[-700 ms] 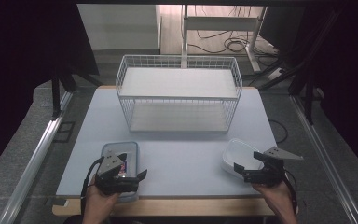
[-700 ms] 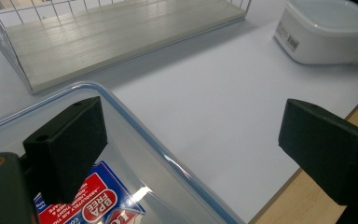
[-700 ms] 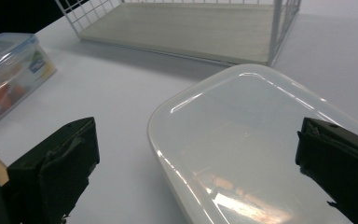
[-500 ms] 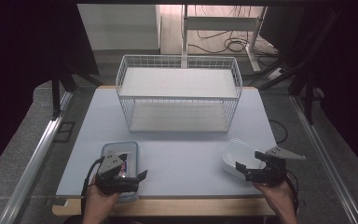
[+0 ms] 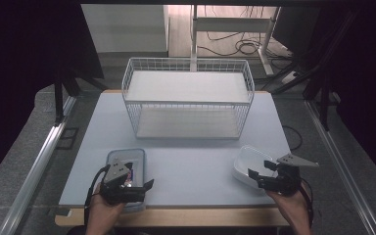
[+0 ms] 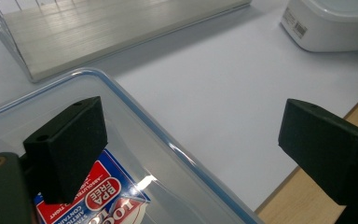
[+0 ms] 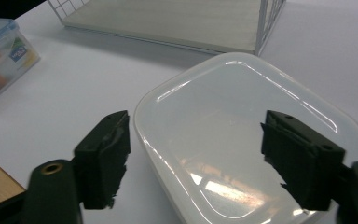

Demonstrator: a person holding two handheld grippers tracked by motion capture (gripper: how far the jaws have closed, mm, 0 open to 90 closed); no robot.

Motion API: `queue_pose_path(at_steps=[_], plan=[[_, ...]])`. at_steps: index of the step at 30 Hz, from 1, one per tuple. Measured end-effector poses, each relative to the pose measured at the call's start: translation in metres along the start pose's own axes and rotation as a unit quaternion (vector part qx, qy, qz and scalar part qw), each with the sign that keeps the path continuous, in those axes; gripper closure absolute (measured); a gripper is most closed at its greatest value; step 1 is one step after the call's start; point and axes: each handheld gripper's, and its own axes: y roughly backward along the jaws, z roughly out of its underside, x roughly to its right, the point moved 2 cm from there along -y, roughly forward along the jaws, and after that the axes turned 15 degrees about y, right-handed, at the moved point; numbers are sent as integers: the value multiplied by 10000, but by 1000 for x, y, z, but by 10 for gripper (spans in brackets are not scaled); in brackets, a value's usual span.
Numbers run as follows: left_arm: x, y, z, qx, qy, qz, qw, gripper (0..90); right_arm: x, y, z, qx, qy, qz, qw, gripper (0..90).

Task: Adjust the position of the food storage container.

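White bench point(image 5: 186, 166) bearing a wire basket point(image 5: 187, 98) at the rear, a clear lidded box point(image 5: 127, 161) near the front left under the released left claw point(image 6: 186, 149), and a white tub point(image 7: 242, 135) near the front right, over which the right claw point(image 7: 193, 154) stands agape.

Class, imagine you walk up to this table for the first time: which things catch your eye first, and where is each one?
The white wire basket stands at the back middle of the table, easily the largest thing there. Near the front edge, the left gripper hangs open over a clear blue-rimmed container with a red and blue label inside. The right gripper is open around the near edge of a white lidded container.
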Motion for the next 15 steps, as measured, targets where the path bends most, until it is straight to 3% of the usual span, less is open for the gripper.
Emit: queue_pose_path(at_steps=[4,5,6,9,15], plan=[[0,1,0,17,4,-4,10000,80,0,2,-4,-20,109,-28,9999,451],[0,1,0,17,4,-4,10000,80,0,2,-4,-20,109,-28,9999,451],[-1,2,-1,27,19,-11,10000,80,-1,2,-8,-27,96,-182,9998,556],[-2,3,-1,37,38,-77,10000,81,-3,0,-15,-67,220,-194,9995,692],[-4,7,-2,98,58,-110,9999,83,-11,-23,-33,-260,469,-365,9979,891]])
